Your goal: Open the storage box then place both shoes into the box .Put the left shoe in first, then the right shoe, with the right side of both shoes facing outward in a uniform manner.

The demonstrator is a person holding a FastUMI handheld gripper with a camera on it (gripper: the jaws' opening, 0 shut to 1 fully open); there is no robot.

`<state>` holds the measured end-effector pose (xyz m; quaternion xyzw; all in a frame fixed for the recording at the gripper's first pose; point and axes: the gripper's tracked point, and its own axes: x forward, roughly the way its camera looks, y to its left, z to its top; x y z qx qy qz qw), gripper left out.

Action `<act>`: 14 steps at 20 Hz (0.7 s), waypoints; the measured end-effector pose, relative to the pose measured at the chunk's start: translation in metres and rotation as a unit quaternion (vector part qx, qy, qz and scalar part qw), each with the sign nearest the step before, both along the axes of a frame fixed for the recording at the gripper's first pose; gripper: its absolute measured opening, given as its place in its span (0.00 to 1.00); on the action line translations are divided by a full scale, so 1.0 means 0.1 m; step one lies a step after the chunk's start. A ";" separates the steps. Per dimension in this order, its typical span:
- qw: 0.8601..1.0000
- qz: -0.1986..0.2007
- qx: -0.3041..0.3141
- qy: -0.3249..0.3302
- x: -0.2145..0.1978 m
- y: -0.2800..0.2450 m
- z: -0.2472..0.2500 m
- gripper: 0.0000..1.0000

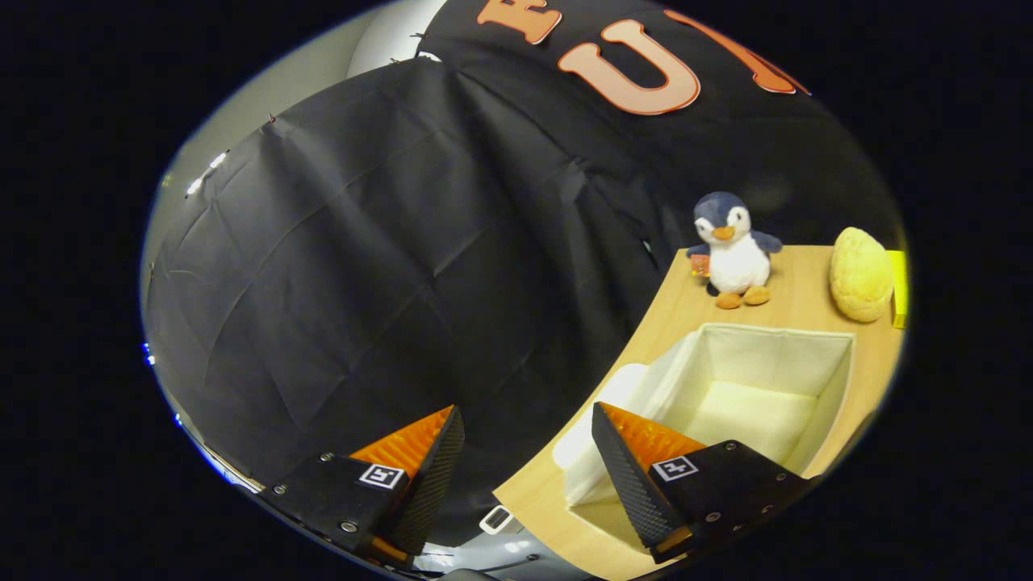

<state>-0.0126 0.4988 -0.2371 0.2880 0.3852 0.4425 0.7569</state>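
Gripper view's got the wooden table [775,311] with the storage box [759,387] sitting open on it, just past the right finger; penguin plush [733,252] and yellow bun-looking thing [862,274] behind it. Gripper [529,428] fingers spread apart, holding nothing.

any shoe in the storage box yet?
No. The open storage box on the table shows only its pale lining inside, and the gripper fingers are spread with nothing between them.

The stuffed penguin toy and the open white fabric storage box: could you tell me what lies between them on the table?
In the gripper view, only bare light wooden tabletop lies between the stuffed penguin toy and the open white fabric storage box. The tool is open, holding nothing.
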 end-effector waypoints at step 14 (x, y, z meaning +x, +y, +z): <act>0.954 -0.211 -0.213 -0.011 -0.04 -2.84 -1.46 0.96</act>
